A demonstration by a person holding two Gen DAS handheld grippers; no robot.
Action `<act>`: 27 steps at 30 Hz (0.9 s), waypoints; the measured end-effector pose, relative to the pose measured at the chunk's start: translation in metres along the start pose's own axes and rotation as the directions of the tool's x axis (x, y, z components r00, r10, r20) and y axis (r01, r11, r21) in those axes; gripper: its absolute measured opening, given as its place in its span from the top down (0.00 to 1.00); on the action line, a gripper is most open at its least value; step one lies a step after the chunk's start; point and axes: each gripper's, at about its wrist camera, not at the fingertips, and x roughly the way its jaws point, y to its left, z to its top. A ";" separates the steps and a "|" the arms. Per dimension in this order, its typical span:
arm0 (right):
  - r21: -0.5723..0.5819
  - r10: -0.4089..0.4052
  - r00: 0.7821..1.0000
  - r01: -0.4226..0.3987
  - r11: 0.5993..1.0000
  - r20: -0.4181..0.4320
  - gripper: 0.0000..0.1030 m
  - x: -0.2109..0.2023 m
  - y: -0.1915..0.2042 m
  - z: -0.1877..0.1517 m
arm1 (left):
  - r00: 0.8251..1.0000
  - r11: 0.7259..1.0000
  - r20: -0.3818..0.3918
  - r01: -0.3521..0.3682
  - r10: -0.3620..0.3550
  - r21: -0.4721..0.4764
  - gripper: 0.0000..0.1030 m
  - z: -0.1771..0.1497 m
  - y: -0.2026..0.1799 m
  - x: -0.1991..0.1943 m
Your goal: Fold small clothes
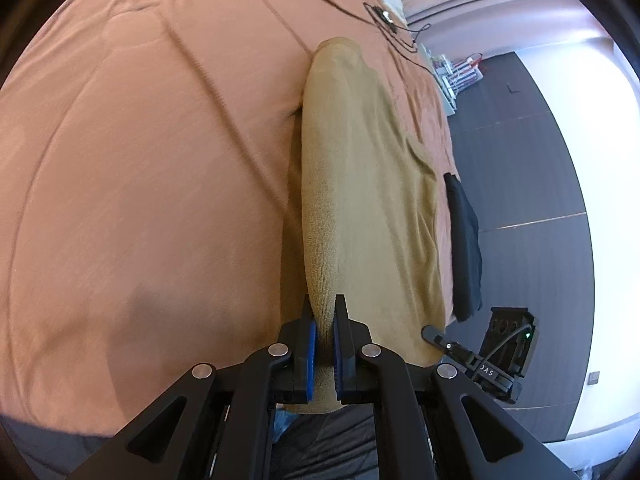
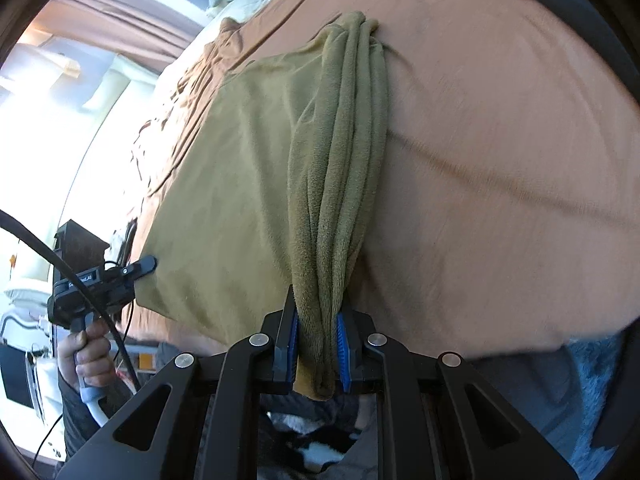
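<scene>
Both ends of the cloth (image 1: pixel 360 200) are up off the bed (image 1: pixel 140 160) now. My left hand-held gripper (image 1: pixel 325 344) is clenched on one edge, the fabric pinched flat between the blue pads (image 1: pixel 310 360). My right hand-held gripper (image 2: pixel 318 356) is clamped on a thick bunch of gathered folds (image 2: pixel 340 160), ropey and uneven ahead of the jaws. The rest of the cloth drapes forward from each gripper onto the bedspread, its far end resting there.

To do this fold well, I reckon I want to hold both grippers level with each other and equally far forward, keep the edge between them taut, and lay it down so it meets the far edge squarely. That bunching on the right worries me: it could land as a lump, so a light pull apart before lowering should help.

Both grippers angle downward toward the bed. In the right view I can see the left gripper off to the left with a hand (image 2: pixel 86 352) wrapped round its handle (image 2: pixel 76 312). A black garment (image 1: pixel 464 240) lies just right of the cloth.
</scene>
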 end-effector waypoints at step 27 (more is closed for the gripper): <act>0.025 -0.005 0.999 0.004 1.000 0.040 0.48 0.048 -0.022 0.082 | 0.999 0.998 0.035 -0.034 0.036 -0.045 0.54 0.032 0.031 0.023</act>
